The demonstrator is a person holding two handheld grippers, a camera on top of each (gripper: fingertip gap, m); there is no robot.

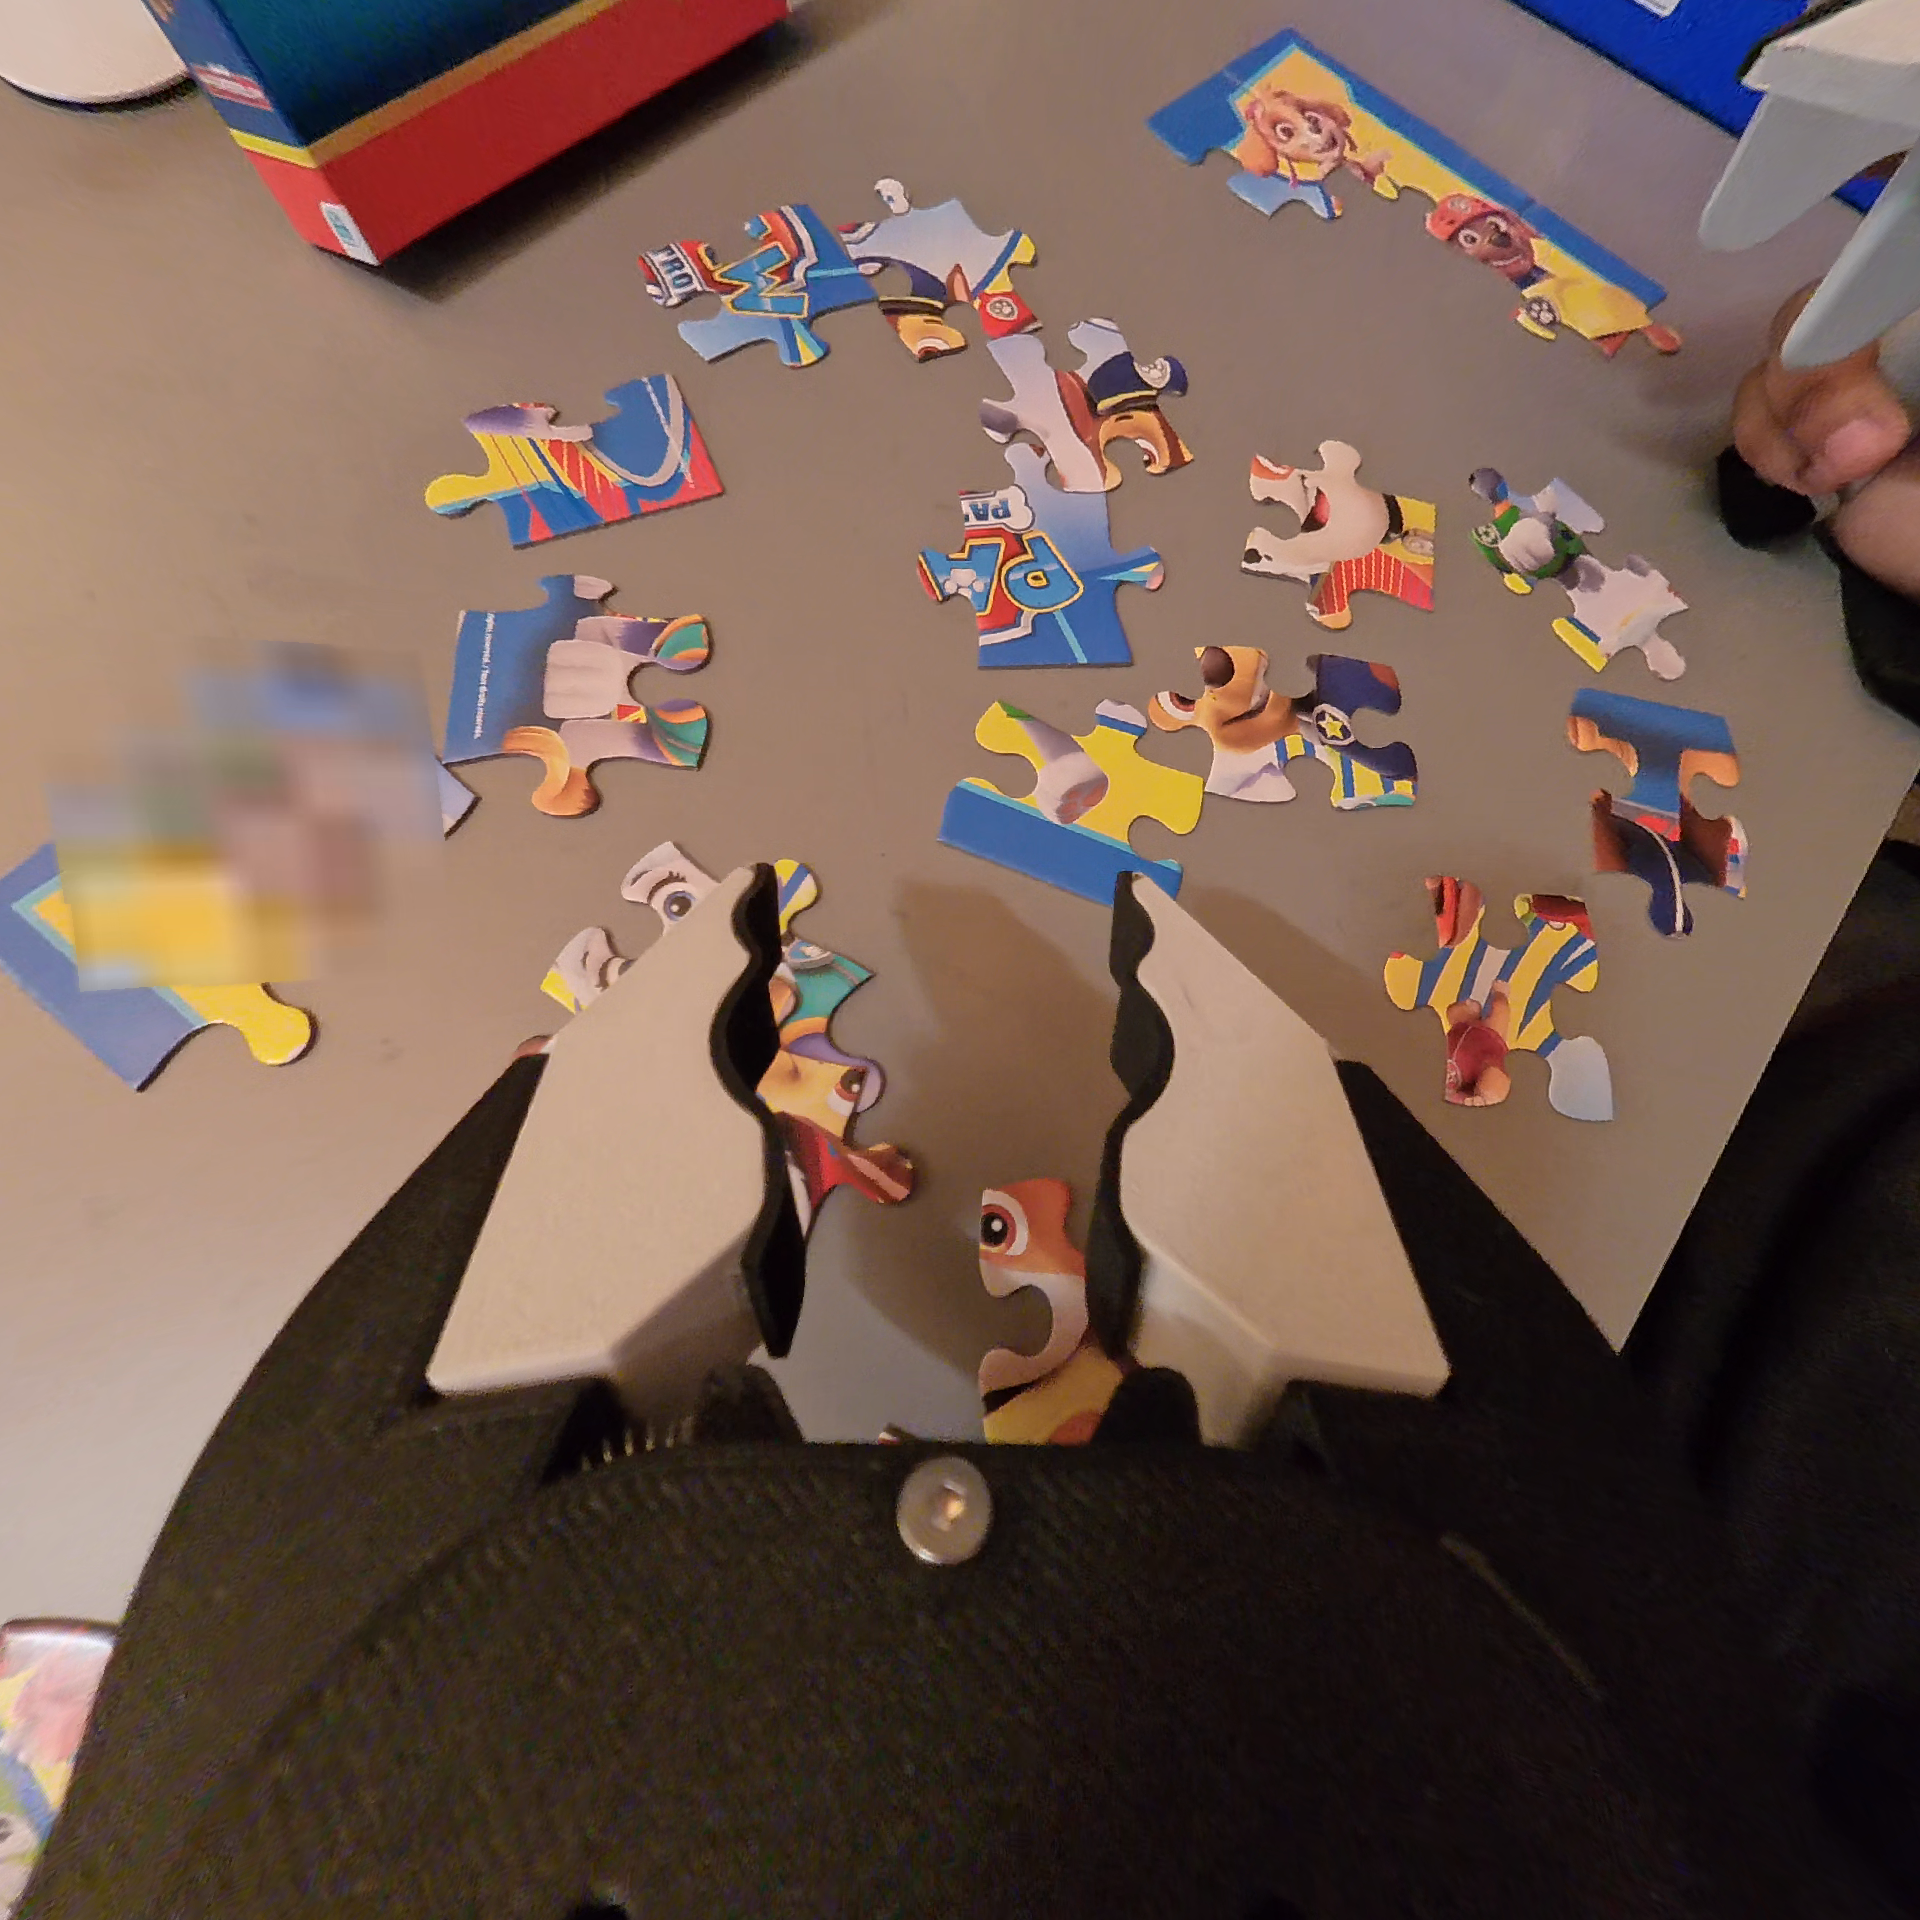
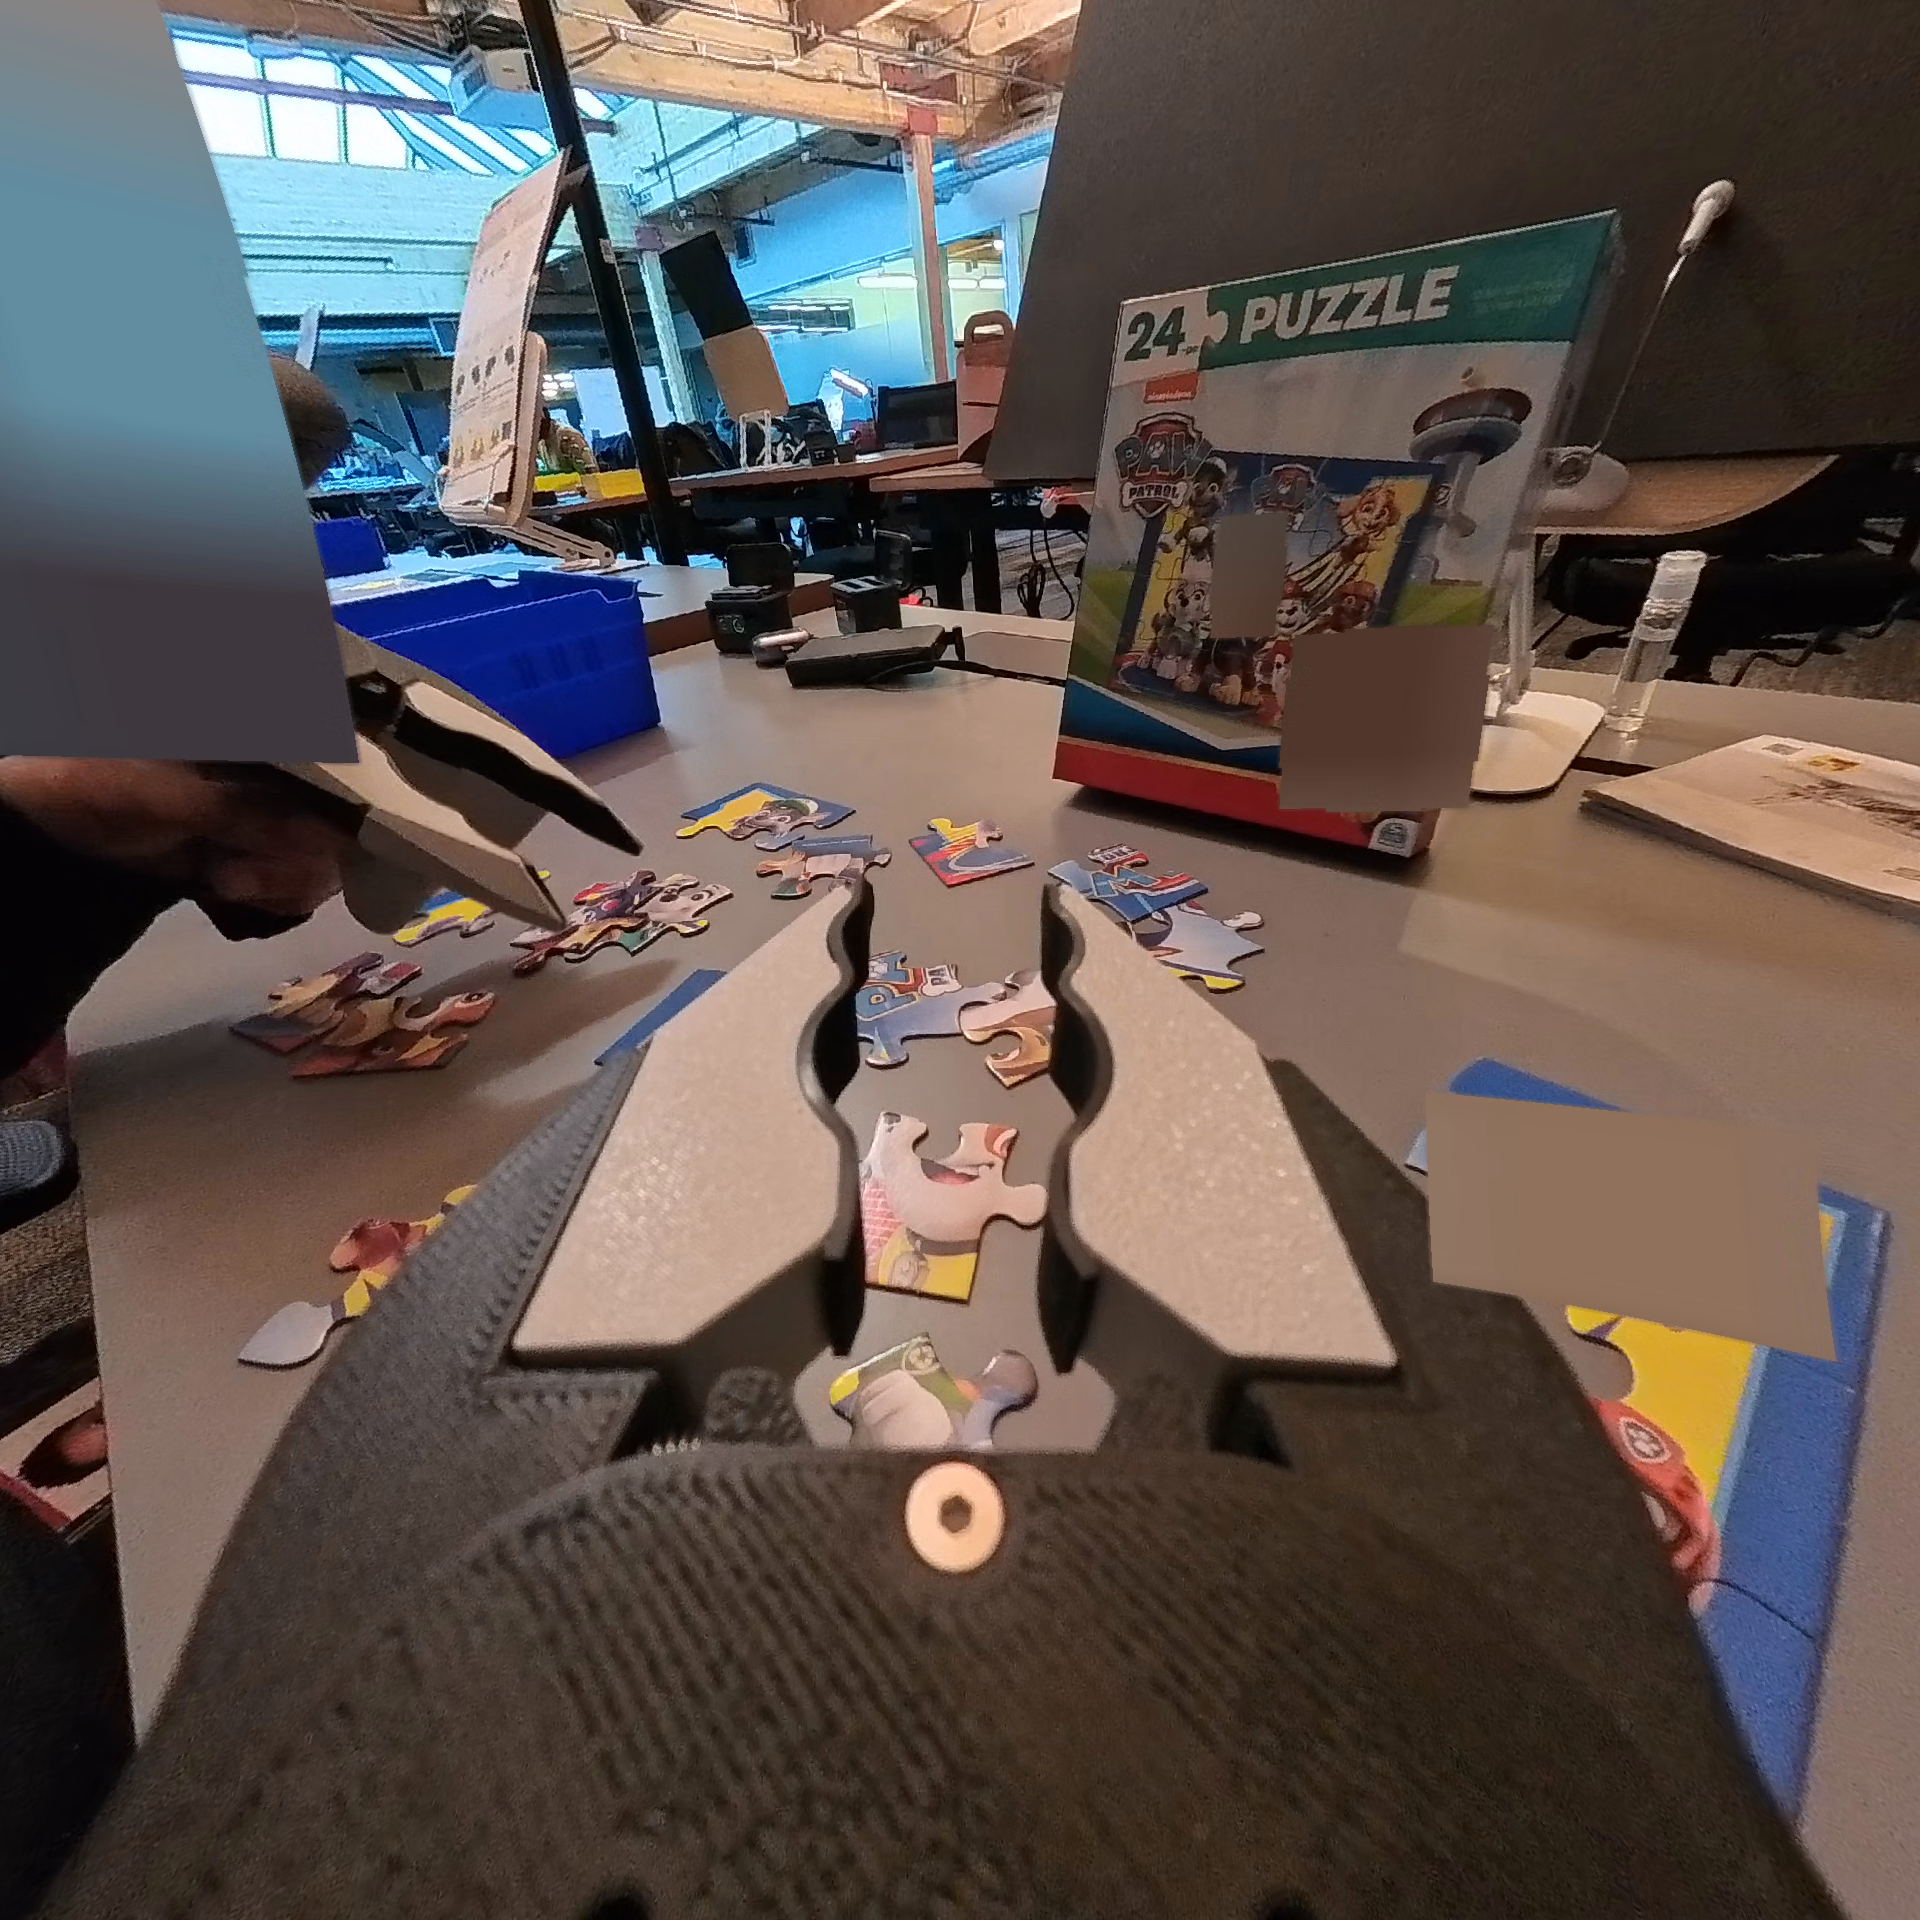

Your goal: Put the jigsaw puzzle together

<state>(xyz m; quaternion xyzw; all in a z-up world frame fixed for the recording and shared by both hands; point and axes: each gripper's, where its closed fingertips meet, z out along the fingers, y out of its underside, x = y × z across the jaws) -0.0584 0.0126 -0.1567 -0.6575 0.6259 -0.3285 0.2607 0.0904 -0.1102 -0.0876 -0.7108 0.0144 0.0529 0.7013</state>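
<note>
Hovering tilted over scattered puzzle pieces (image 1: 1039, 582), both grippers, left (image 1: 945, 883) and right (image 2: 956, 904), hold bare jaws apart.

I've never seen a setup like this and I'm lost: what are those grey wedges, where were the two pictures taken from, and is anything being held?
No robot here: a person holds a two-finger gripper in each hand, with a camera on each looking along the fingers. One picture is from the left gripper, the other from the right gripper. The grey wedges are the fingers. Loose jigsaw pieces lie scattered on a grey table, with a joined edge strip and the puzzle box standing behind. Both grippers are open above the pieces, holding nothing. A blue bin stands farther back.
</note>
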